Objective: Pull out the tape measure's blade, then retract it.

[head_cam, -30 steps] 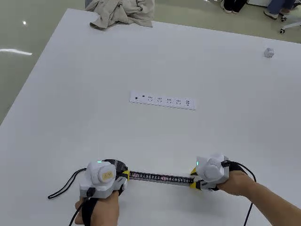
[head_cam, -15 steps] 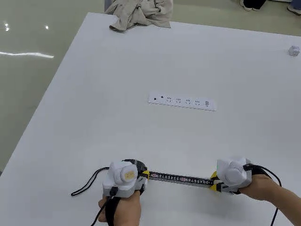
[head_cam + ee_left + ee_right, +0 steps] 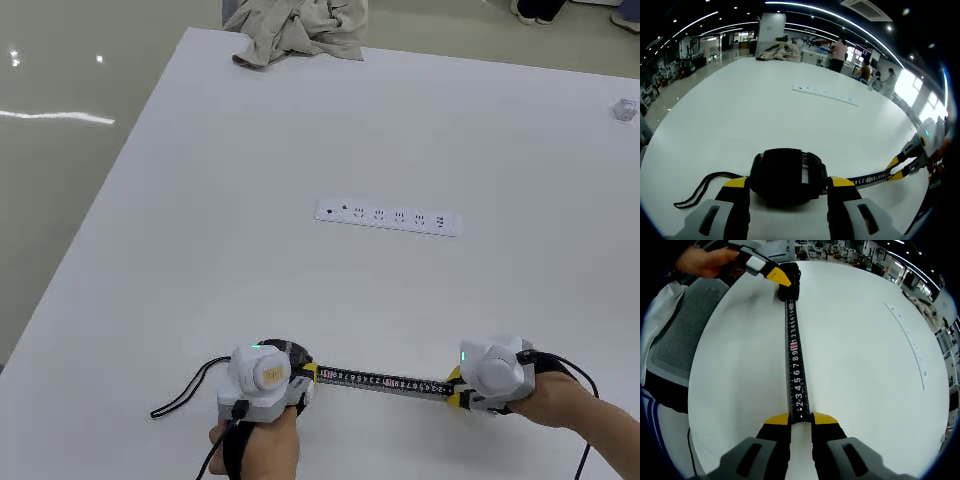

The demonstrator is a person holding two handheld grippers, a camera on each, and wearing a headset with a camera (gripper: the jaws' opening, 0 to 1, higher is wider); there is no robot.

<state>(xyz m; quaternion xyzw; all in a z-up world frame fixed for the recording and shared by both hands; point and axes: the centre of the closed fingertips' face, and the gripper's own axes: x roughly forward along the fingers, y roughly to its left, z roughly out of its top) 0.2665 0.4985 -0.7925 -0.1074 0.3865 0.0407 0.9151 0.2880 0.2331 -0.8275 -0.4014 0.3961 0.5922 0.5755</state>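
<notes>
On the white surface (image 3: 300, 130), the left tongs (image 3: 788, 181) clamp the tape measure's case (image 3: 785, 167) and the right tongs (image 3: 800, 418) pinch the tip of the blade (image 3: 794, 350) stretched between them. Should that thin pinch slip, the blade would likely whip back.

My left gripper (image 3: 305, 372) and right gripper (image 3: 452, 386) had rounded white housings, each with a small green light on top. The left one bore a round yellow sticker (image 3: 272, 374). My fingers (image 3: 738, 200) were yellow-tipped, black below, on grey bases. A black cable (image 3: 222, 440) ran along my wrist.
</notes>
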